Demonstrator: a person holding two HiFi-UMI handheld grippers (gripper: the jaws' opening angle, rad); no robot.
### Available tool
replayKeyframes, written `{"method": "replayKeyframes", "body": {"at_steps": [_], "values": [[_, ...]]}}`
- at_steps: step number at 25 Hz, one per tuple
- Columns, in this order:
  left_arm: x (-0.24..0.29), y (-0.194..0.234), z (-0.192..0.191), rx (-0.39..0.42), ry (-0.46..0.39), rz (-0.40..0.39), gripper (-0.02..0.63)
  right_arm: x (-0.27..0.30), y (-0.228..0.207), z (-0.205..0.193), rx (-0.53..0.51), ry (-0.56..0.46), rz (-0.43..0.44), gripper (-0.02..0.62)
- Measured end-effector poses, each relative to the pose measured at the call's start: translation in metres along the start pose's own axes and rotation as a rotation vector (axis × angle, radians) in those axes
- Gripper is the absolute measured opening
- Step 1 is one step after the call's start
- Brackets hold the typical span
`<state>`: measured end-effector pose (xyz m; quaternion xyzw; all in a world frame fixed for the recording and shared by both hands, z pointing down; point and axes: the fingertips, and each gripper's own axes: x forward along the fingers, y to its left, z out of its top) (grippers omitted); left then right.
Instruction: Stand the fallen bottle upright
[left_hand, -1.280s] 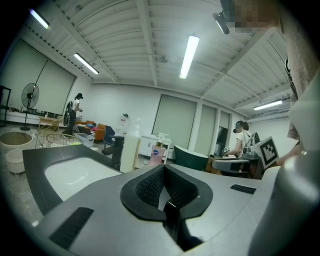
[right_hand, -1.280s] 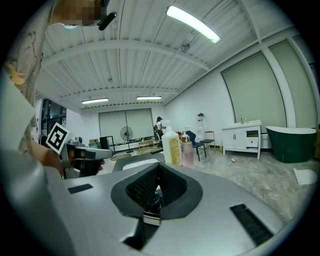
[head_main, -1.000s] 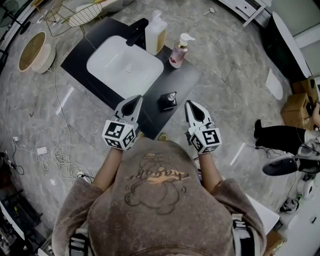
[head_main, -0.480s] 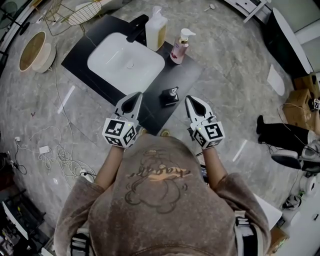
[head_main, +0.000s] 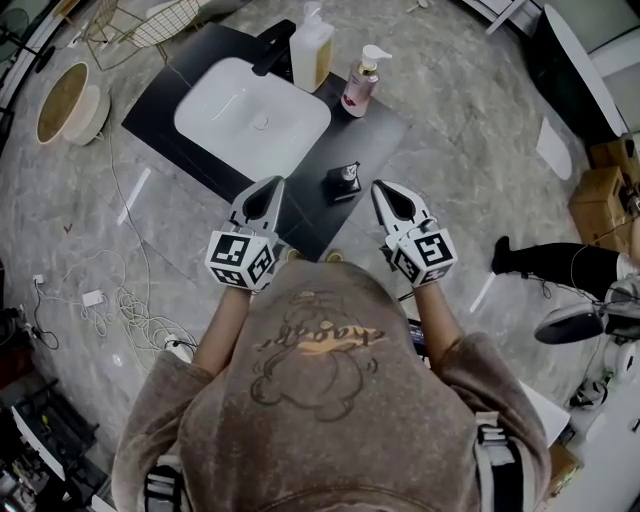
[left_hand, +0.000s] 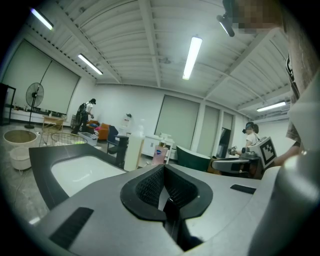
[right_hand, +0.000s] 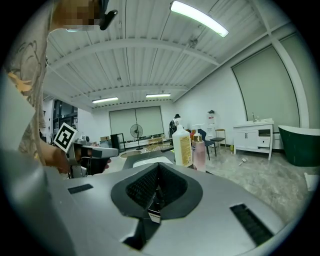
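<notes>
Small black square pump bottle (head_main: 343, 181): on the near end of the black counter (head_main: 375, 140). It lies ahead of both tongs and in the gap between their tips, a little nearer the right pair and touching neither. From above its pump top faces the camera, so it looks to be standing on its base.

Left tongs (head_main: 270, 190) (left_hand: 163, 167): jaws closed, ribbed pads meeting, nothing gripped. Held level over the counter's near edge, just left of the black bottle.

Right tongs (head_main: 383, 192) (right_hand: 158, 166): jaws closed as well, holding nothing. They sit just right of the black bottle, about level with the left pair, tips pointing across the counter.

Farther ahead of the tongs:
- pink pump bottle with white head (head_main: 360, 85) (left_hand: 160, 154) (right_hand: 199, 152), upright near the counter's far edge, well beyond the black bottle.
- large pale-yellow pump bottle (head_main: 311, 50) (right_hand: 183, 146), upright just left of the pink one.
- black faucet (head_main: 272, 55) beside the yellow bottle.
- white rectangular sink (head_main: 205, 100) set into the counter, ahead and left of the left tongs.

Counter stands on a grey marble-patterned floor (head_main: 450, 160). White cables (head_main: 115, 300) lie on the floor well left of the left tongs. A round tan basin (head_main: 62, 100) sits far to the left, beyond the sink.
</notes>
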<state>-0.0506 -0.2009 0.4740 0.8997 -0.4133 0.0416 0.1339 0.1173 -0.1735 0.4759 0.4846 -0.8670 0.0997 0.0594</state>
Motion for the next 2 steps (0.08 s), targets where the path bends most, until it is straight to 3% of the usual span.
{"method": "replayKeyframes", "body": {"at_steps": [2], "values": [[-0.0009, 0.0009, 0.0017, 0.001, -0.004, 0.002, 0.018, 0.0020, -0.0005, 0.0019, -0.002, 0.000, 0.009, 0.000]]}}
